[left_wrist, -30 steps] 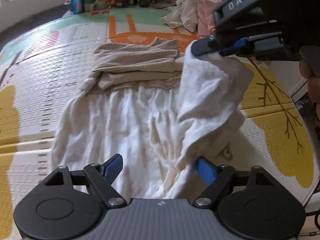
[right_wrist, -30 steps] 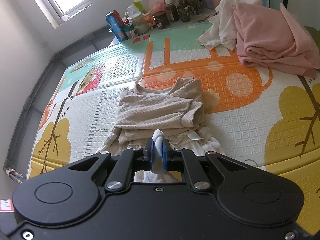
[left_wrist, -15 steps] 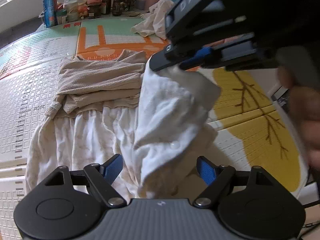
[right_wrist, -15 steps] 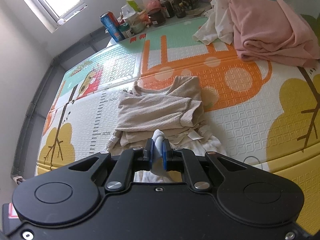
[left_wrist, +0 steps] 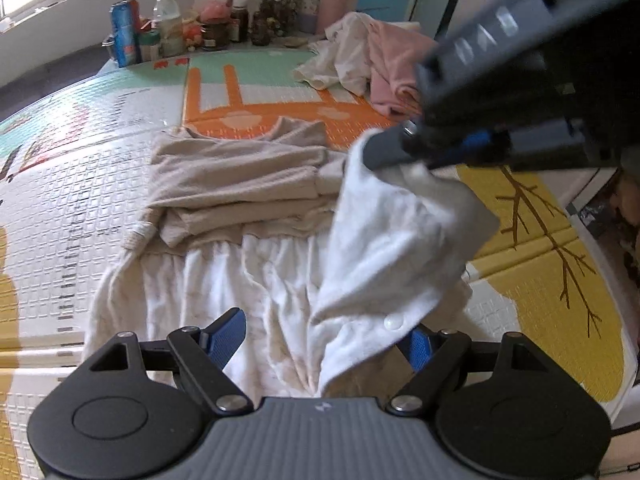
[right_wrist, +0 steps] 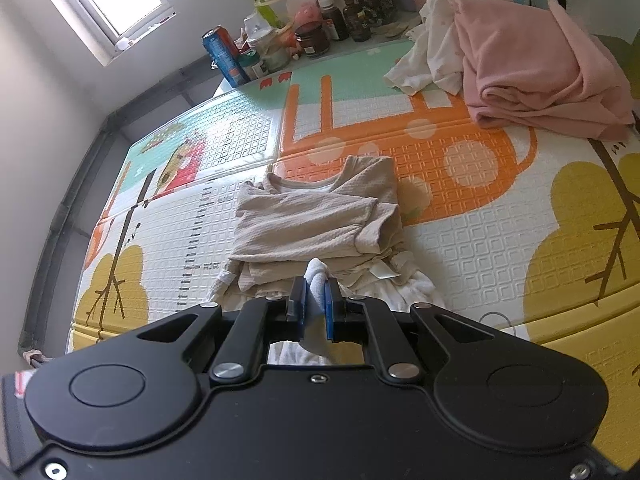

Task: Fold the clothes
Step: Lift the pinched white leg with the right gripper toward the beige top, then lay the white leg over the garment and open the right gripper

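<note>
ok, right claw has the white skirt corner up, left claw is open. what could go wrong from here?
1. The right claw pinches only a small bunch of the white skirt; the corner could slip out during the fold.
2. The lifted flap hangs between the fingers of the open left claw, which might grab a bunched layer.
3. Pulling further may drag the folded beige top out of shape.

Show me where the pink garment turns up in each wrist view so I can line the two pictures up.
Left wrist: the pink garment lies at upper right, partly hidden behind the right claw.
Right wrist: the pink garment fills the upper right corner, in full view.
Shared landmark: the blue can at the play mat's far edge.
</note>
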`<state>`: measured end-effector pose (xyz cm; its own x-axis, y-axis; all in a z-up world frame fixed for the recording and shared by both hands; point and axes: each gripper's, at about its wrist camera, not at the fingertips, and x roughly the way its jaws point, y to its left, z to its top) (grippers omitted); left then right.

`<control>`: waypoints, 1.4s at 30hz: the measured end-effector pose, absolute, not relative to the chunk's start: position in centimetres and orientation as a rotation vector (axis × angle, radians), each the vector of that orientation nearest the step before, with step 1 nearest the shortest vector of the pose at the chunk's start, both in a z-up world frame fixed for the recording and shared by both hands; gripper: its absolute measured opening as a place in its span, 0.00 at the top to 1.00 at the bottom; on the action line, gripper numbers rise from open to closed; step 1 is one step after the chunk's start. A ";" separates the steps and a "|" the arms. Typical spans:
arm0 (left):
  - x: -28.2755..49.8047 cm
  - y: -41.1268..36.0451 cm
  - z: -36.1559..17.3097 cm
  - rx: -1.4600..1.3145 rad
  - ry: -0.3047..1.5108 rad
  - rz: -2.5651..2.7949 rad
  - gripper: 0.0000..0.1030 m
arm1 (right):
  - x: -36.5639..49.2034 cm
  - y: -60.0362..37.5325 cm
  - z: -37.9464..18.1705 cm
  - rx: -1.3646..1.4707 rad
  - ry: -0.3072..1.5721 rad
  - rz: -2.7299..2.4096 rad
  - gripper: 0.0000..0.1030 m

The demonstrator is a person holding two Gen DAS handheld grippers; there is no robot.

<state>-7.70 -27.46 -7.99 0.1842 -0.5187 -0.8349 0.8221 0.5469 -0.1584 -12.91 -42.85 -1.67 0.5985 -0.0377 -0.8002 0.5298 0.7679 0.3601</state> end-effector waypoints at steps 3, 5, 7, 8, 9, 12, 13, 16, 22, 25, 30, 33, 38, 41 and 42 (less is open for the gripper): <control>-7.1 -26.9 -7.3 0.339 0.988 -0.969 0.20 | -13.1 -43.1 -1.7 0.626 0.876 -0.369 0.93; -6.9 -26.5 -6.9 0.327 0.981 -0.964 0.20 | -13.3 -43.3 -1.7 0.629 0.877 -0.378 0.93; -6.5 -26.2 -6.7 0.312 0.983 -0.956 0.20 | -13.4 -43.5 -1.8 0.629 0.881 -0.385 0.93; -6.3 -26.1 -6.6 0.304 0.985 -0.952 0.20 | -13.4 -43.5 -1.9 0.629 0.883 -0.388 0.93; -6.1 -25.9 -6.5 0.296 0.987 -0.948 0.20 | -13.4 -43.6 -2.0 0.628 0.885 -0.392 0.93; -5.6 -25.8 -6.3 0.289 0.985 -0.937 0.20 | -13.5 -43.7 -2.3 0.631 0.892 -0.403 0.93; -5.4 -25.7 -6.2 0.288 0.983 -0.934 0.20 | -13.5 -43.8 -2.4 0.634 0.894 -0.406 0.93; -5.0 -25.7 -6.1 0.284 0.979 -0.924 0.20 | -13.5 -44.0 -2.7 0.640 0.900 -0.418 0.93; -4.2 -25.8 -6.4 0.267 0.995 -0.912 0.20 | -13.5 -45.0 -3.5 0.700 0.908 -0.438 0.92; -3.9 -26.1 -6.9 0.273 1.002 -0.911 0.20 | -13.7 -45.6 -3.9 0.750 0.897 -0.451 0.89; -3.5 -26.8 -7.7 0.314 1.000 -0.884 0.20 | -13.8 -46.0 -3.5 0.729 0.858 -0.483 0.86; -3.1 -27.1 -7.9 0.322 0.993 -0.872 0.20 | -13.8 -46.3 -3.1 0.717 0.841 -0.497 0.84; -2.1 -27.4 -8.0 0.326 0.994 -0.838 0.20 | -13.9 -46.3 -3.2 0.698 0.847 -0.505 0.84; -1.6 -27.5 -8.0 0.328 0.996 -0.823 0.20 | -13.9 -46.1 -3.3 0.684 0.855 -0.498 0.84; -1.5 -27.5 -7.9 0.327 0.996 -0.820 0.20 | -13.9 -46.1 -3.4 0.683 0.859 -0.495 0.84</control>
